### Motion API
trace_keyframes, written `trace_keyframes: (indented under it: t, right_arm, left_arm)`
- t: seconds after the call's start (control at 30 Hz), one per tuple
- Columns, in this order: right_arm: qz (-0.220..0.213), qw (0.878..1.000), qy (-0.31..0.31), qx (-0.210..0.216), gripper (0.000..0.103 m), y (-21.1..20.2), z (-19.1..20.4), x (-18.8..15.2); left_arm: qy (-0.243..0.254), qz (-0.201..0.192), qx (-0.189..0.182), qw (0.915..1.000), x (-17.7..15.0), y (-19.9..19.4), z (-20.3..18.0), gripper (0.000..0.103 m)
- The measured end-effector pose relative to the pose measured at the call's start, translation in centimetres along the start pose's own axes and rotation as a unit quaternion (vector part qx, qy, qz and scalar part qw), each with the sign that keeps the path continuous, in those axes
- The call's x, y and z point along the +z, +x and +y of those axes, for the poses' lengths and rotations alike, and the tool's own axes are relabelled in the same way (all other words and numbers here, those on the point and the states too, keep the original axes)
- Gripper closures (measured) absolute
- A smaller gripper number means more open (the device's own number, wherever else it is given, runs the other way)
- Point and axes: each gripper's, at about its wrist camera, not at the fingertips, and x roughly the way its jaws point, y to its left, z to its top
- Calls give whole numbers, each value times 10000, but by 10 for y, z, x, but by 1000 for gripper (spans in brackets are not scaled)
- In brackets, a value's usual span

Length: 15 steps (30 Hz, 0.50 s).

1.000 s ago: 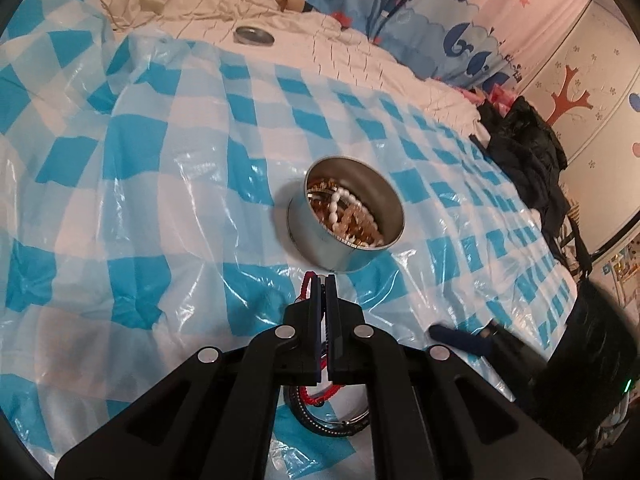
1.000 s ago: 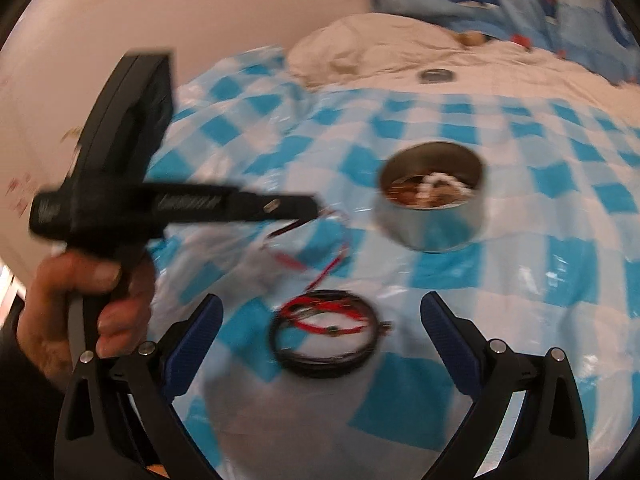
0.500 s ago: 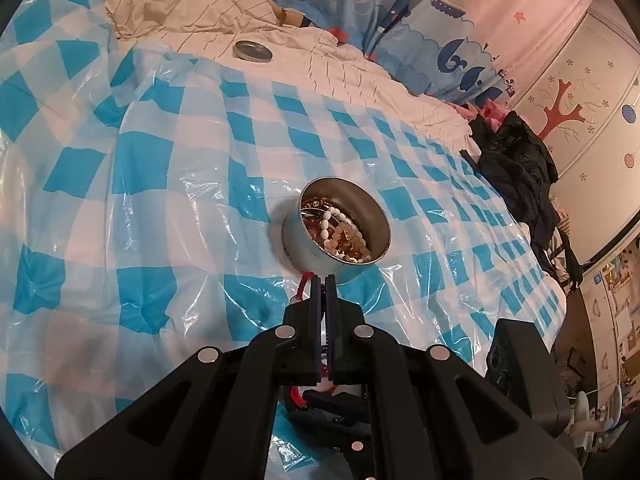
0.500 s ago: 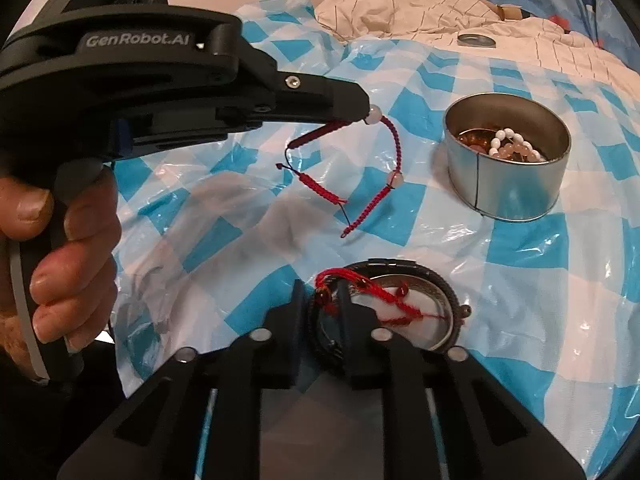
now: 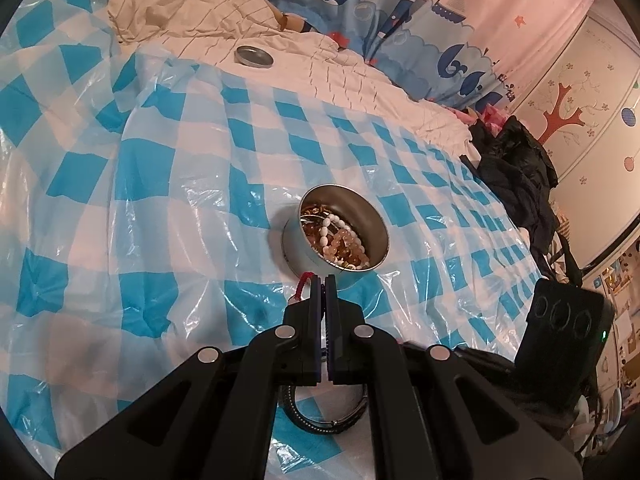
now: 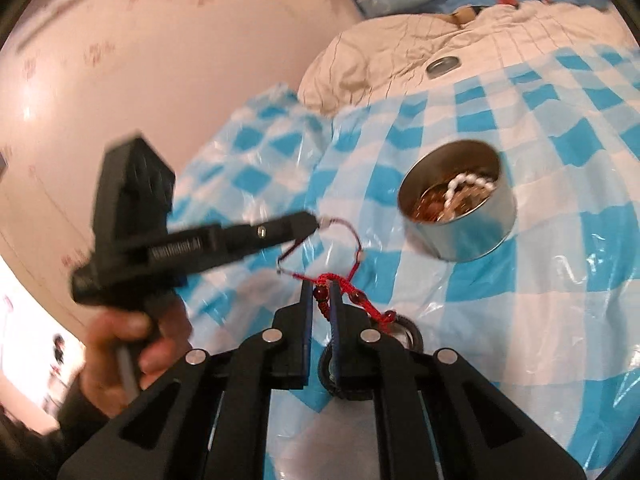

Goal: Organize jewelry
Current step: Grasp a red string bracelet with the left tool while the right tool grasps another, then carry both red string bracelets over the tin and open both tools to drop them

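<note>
My left gripper (image 5: 325, 279) is shut on a thin red cord bracelet (image 5: 303, 281); in the right wrist view that bracelet (image 6: 352, 236) hangs as a loop from the left gripper (image 6: 315, 221). My right gripper (image 6: 320, 289) is shut on a second red cord bracelet with dark red beads (image 6: 356, 297), lifted off a black ring-shaped bangle (image 6: 409, 330) on the sheet. The two red cords meet just above the right fingertips. A round metal tin (image 5: 296, 248) (image 6: 472, 236) holding beaded jewelry stands beyond both grippers.
The tin's lid (image 5: 253, 56) (image 6: 443, 65) lies far back on cream bedding. A blue-and-white checked plastic sheet (image 5: 140, 184) covers the bed. A hand (image 6: 120, 344) holds the left gripper. Dark clothes (image 5: 516, 168) are piled at the right; a wall (image 6: 140, 60) rises on the left.
The right gripper went from wide open to shut on the red beaded bracelet and lifted it off the black bangle. The left gripper stayed shut on its red cord, nearly in place.
</note>
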Motion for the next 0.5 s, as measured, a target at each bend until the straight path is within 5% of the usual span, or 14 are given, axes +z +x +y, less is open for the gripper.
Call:
trace_keyframes:
  t: [0.5]
  right_arm:
    - [-675,9958,500,361,94,-44,-17,30]
  left_arm:
    - [78,-198,-423,9989,27,19,-37,102]
